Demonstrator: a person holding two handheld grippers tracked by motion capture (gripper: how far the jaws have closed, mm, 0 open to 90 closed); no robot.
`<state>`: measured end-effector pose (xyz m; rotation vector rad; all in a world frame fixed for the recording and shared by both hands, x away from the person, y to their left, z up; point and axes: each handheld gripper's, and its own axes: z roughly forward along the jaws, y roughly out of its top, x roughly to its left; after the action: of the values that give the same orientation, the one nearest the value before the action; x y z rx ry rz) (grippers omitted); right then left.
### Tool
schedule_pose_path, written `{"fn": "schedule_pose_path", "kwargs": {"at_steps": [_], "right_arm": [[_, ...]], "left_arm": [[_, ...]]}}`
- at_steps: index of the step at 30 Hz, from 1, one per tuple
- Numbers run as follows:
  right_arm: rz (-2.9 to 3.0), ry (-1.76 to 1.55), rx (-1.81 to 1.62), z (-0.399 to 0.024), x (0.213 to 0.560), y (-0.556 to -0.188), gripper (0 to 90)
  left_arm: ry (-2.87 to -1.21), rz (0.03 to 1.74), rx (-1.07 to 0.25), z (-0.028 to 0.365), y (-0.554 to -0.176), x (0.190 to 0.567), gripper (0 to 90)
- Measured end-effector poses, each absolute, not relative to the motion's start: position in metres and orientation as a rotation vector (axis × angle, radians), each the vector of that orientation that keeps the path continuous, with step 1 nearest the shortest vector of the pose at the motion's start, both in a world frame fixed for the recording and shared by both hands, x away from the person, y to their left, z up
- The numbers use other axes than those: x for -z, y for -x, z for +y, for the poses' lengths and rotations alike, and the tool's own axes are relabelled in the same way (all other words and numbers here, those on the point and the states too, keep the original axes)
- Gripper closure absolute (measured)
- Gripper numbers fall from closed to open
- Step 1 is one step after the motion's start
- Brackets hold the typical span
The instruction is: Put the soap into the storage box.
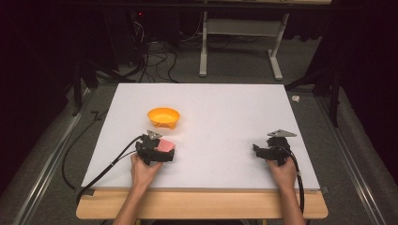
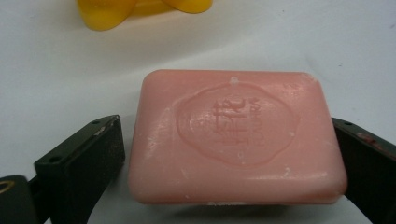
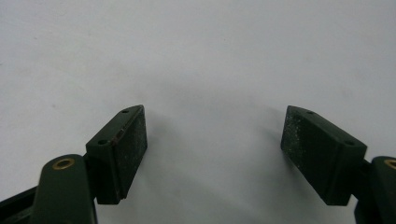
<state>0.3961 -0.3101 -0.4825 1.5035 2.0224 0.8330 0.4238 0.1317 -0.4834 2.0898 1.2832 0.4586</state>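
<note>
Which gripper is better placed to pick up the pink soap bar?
Left. The left gripper already has the pink soap bar between its jaws; the right gripper sits open far off.

Black tongs (image 3: 215, 154) with screwed pads, trailing black cables.

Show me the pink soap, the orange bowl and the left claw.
pink soap (image 2: 236, 137), left gripper view, stamped top face
orange bowl (image 1: 163, 116), high view, near rim
left claw (image 1: 157, 151), high view, between its tips, by the soap
</note>
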Motion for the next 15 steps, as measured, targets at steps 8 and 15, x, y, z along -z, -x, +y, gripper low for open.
{"fn": "schedule_pose_path", "kwargs": {"at_steps": [8, 15], "right_arm": [[2.022, -1.503, -0.833, -0.3101, 0.4825, -0.3961, 23.1], [2.022, -1.504, -0.834, -0.3101, 0.4825, -0.3961, 23.1]], "left_arm": [[-2.090, 1.270, -0.472, 0.1325, -0.4221, 0.4820, 13.4], [-2.093, 1.271, -0.471, 0.1327, -0.4217, 0.4816, 13.6]]}}
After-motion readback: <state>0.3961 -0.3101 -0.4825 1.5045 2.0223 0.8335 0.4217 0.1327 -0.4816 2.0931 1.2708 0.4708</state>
